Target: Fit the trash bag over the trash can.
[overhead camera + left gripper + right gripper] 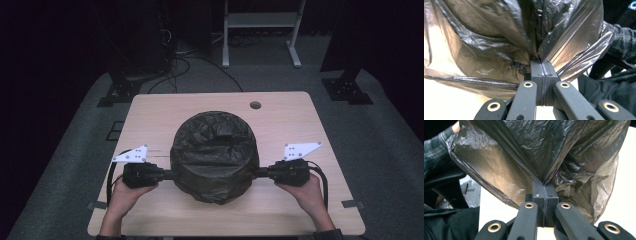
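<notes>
A black plastic bag (214, 157) sits in the middle of the high view, on a pale wood-grain tabletop (295, 112) with rounded corners and a small round hole near its upper edge. The bag is thin, glossy film, crinkled all over, puffed into a squat dome with a dented top. Its widest span runs left to right across the frame, stretched between the two claws.

The left claw (167, 174) meets the bag's lower left edge, and the right claw (260, 172) meets its lower right edge; both lie level and point inward at each other. Each is held in a hand (125, 192) coming up from the bottom of the frame.

In the left gripper view, the left claw (541, 65) is fully closed, with a pinch of film gathered between its flat black pads; pleats fan upward from the pinch. In the right gripper view, the right claw (543, 187) is likewise clamped tight on a fold of the bag (544, 150), whose film looks brownish and translucent where light passes through.
</notes>
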A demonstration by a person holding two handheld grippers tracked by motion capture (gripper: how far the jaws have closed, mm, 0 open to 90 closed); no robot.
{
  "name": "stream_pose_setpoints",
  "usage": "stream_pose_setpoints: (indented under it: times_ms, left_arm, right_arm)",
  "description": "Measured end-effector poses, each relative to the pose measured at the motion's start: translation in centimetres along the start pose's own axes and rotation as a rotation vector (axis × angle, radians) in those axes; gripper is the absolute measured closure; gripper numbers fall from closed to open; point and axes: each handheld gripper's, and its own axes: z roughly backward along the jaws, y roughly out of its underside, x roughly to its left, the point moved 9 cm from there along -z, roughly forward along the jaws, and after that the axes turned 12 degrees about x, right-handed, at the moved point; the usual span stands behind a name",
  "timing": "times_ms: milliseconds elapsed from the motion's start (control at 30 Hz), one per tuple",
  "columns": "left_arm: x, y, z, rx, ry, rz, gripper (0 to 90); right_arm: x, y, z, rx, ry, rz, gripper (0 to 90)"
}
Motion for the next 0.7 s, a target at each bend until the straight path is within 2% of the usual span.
stream_pose_setpoints:
  times_ms: [33, 67, 133, 267, 333, 400, 533, 633, 667, 700]
  left_arm:
    - [0.0, 0.0, 0.0, 0.0, 0.0, 0.0, 89.9]
    - [-0.2, 0.4, -0.3, 0.039, 0.001, -0.008, 89.9]
    - [-0.1, 0.9, -0.7, 0.074, -0.009, -0.004, 89.9]
    - [0.7, 1.9, -1.3, 0.106, -0.035, 0.025, 89.9]
    - [1.0, 2.3, -1.4, 0.11, -0.035, 0.036, 89.9]
    - [1.6, 2.8, -1.5, 0.133, -0.059, 0.051, 89.9]
    - [2.1, 3.6, -1.5, 0.146, -0.069, 0.068, 89.8]
    - [2.0, 3.5, -1.4, 0.13, -0.068, 0.072, 87.4]
    - [1.9, 3.4, -1.3, 0.127, -0.068, 0.068, 84.4]
    - [1.8, 3.3, -1.1, 0.12, -0.075, 0.067, 80.2]
  right_arm:
    - [0.1, 0.1, 0.0, 0.009, 0.006, 0.002, 89.9]
    - [0.2, 0.2, -0.1, 0.017, 0.005, 0.007, 90.0]
    - [0.3, 0.6, -0.4, 0.044, 0.014, 0.013, 90.0]
    - [-0.4, 1.8, -1.2, 0.105, 0.045, -0.008, 89.9]
    - [-0.8, 2.3, -1.5, 0.111, 0.043, -0.023, 89.9]
    - [-1.2, 2.8, -1.8, 0.13, 0.05, -0.039, 89.9]
    - [-1.9, 3.7, -2.4, 0.159, 0.058, -0.062, 89.9]
    - [-2.0, 3.7, -2.3, 0.158, 0.059, -0.065, 89.7]
    - [-1.9, 3.6, -2.1, 0.151, 0.062, -0.063, 88.8]
    - [-1.8, 3.5, -1.9, 0.144, 0.063, -0.062, 81.9]
